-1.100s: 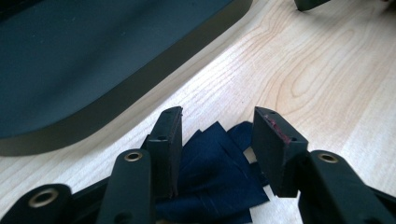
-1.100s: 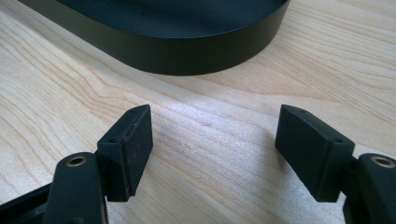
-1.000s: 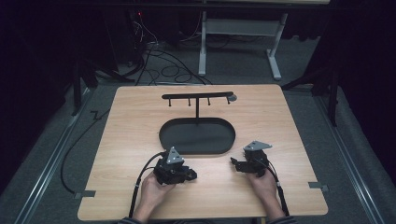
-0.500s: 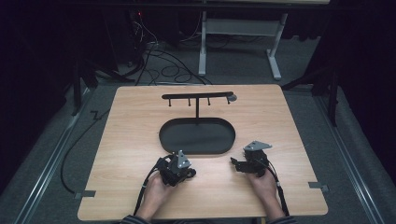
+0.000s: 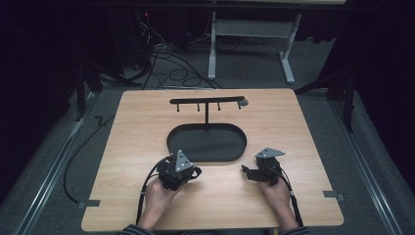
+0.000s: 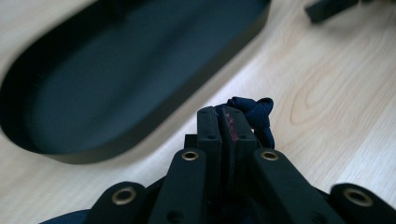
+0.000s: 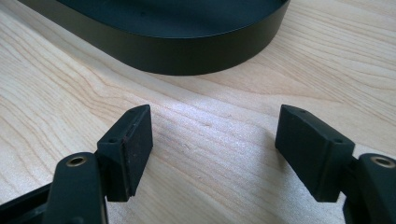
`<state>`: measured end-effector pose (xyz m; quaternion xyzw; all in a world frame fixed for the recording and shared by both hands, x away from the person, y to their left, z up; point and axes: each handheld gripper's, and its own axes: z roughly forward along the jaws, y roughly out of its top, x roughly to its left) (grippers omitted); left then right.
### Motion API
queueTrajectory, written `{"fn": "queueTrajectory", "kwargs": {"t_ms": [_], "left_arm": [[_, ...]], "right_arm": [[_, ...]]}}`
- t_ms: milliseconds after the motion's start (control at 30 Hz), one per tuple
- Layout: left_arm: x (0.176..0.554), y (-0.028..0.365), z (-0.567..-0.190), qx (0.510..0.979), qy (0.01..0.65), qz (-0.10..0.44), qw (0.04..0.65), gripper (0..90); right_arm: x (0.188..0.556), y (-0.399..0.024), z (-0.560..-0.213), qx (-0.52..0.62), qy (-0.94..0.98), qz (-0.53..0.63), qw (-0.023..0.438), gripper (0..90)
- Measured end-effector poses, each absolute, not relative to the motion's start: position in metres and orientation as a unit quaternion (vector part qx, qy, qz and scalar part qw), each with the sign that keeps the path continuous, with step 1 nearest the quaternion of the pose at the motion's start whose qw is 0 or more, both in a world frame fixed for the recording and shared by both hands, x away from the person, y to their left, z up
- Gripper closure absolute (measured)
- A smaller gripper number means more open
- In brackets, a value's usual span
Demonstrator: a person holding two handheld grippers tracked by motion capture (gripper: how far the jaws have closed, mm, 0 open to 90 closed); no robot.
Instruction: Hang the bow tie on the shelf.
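- Dark blue cord (image 6: pixel 252 114), knotted or bunched, is seen pinched at the tips of the left gripper (image 6: pixel 226 122); the jaws have just been closing and are now pressed together on it, a small loop sticking out to one side of the tips.
- What kind of item the cord belongs to cannot be told from the left gripper view.
- In the high view the left gripper (image 5: pixel 192 172) is held in the left hand (image 5: pixel 157 197) just off the near left end of the black oval tray (image 5: pixel 235 154), above the worktop (image 5: pixel 122 147).
- The tray's rim and dark floor are shown blurred behind the closed jaws in the left gripper view.
- The right gripper (image 7: pixel 215 144) is held with its jaws wide apart, bare wood between the pads and nothing gripped.
- In the high view the right gripper (image 5: pixel 246 171) is seen in the right hand (image 5: pixel 276 193), near the tray's near right end and pointing left.
- A black T-shaped rack (image 5: pixel 207 102) with short pegs under its crossbar stands at the tray's far edge.
- A cable trails from each gripper toward the near edge of the worktop.
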<state>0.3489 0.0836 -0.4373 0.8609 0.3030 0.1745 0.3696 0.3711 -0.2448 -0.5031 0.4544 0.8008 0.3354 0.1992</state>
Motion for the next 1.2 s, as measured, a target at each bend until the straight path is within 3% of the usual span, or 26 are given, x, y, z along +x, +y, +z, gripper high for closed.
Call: {"fn": "queueTrajectory", "kwargs": {"t_ms": [567, 1200], "left_arm": [[0.378, 0.093, -0.379, 0.811, 0.339, 0.208, 0.43, 86.6], [0.417, 0.064, -0.346, 0.789, 0.346, 0.246, 0.444, 86.5]], "right_arm": [[0.371, -0.245, -0.503, 0.455, 0.801, 0.336, 0.198, 29.0], [0.371, -0.246, -0.503, 0.457, 0.799, 0.338, 0.196, 29.2]]}}
